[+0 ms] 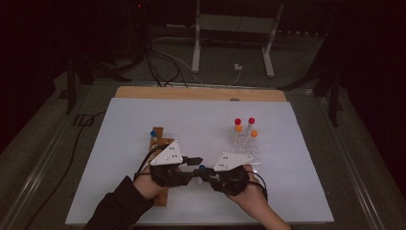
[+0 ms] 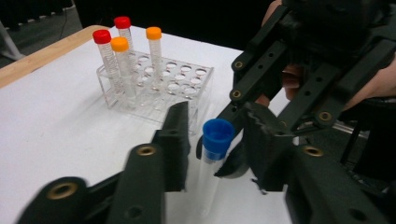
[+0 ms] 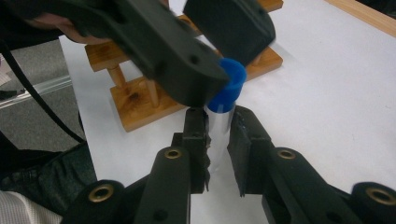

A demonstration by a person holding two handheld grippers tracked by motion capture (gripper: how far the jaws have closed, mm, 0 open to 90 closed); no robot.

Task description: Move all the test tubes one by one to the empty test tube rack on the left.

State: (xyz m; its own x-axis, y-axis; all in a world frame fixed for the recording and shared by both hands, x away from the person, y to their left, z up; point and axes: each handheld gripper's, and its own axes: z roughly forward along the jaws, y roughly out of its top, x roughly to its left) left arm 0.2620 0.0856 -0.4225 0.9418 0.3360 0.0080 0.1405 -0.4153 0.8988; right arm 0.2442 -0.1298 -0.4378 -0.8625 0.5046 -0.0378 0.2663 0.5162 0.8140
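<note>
A clear tube with a blue cap (image 1: 201,167) is held above the front middle of the white table, where both grippers meet. My right gripper (image 3: 219,140) is shut on the tube's clear body (image 3: 218,123), just under the blue cap (image 3: 229,86). My left gripper (image 2: 217,149) comes from the opposite side, and the blue cap (image 2: 217,136) sits between its jaws with a thin gap on each side. In the high view the left gripper (image 1: 197,163) and the right gripper (image 1: 207,173) point at each other, each in one of the person's hands.
A wooden rack (image 1: 160,141) holding one blue-capped tube (image 1: 153,133) stands just behind the left hand. A clear plastic rack (image 2: 187,74) with red- and orange-capped tubes (image 2: 102,36) stands to the right, behind the right hand. Bare white board (image 1: 201,115) lies beyond.
</note>
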